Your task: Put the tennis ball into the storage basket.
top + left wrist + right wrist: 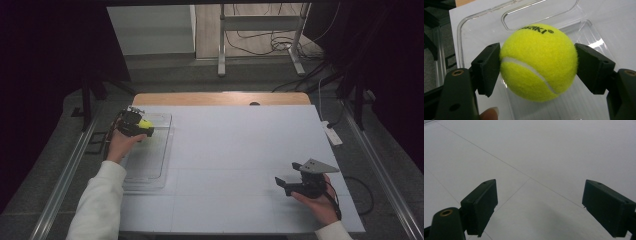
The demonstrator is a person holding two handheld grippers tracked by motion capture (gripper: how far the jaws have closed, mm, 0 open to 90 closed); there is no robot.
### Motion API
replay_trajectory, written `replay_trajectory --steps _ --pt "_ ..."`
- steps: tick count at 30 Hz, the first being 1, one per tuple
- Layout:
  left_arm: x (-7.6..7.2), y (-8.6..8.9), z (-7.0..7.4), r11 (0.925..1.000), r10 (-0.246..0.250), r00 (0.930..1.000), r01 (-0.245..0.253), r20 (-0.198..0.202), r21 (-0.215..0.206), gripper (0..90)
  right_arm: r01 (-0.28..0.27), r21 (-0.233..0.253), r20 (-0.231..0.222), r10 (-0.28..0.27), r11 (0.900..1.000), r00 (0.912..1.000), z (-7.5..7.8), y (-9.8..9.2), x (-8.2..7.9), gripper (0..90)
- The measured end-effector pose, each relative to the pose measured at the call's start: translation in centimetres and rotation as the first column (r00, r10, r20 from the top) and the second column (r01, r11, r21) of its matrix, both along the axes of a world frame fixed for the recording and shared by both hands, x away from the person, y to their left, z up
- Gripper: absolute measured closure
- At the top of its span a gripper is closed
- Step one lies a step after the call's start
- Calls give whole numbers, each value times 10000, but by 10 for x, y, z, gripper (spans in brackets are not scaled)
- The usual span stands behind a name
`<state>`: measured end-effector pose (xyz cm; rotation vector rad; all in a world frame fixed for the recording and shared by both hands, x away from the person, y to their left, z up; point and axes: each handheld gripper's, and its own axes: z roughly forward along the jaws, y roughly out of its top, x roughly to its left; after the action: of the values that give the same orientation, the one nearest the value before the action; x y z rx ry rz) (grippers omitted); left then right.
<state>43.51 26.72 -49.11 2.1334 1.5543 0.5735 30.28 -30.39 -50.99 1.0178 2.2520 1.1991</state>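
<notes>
A yellow tennis ball (539, 61) with black lettering sits between the two black jaws of my left gripper (537, 65), which is shut on it. Below the ball lies a clear plastic tray (474, 30). In the high view the left gripper (144, 127) holds the tennis ball (145, 123) over the far end of the clear tray (150, 165) at the table's left. My right gripper (281, 184) hovers near the front right of the table, and the right gripper (540, 207) stands open with nothing between its jaws, over bare white surface.
The white table top (240, 150) has a wooden strip (220, 98) along its far edge. A white power strip (332, 134) lies at the right edge. Metal stand legs (221, 45) and cables are on the floor beyond.
</notes>
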Motion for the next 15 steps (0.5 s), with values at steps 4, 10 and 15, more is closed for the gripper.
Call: replay_trajectory --steps 4,10,15 --pt "1 -1 -3 9999 -3 9999 5 -123 172 262 -13 0 -7 13 10000 10000 0 0 0 137" --pt "4 -3 -8 9991 -59 9996 71 -284 423 261 -13 0 -11 13 10000 10000 0 0 0 137" --pt "6 -5 -11 9982 -45 9993 67 -364 603 259 -24 -7 -4 24 10000 10000 0 0 0 137"
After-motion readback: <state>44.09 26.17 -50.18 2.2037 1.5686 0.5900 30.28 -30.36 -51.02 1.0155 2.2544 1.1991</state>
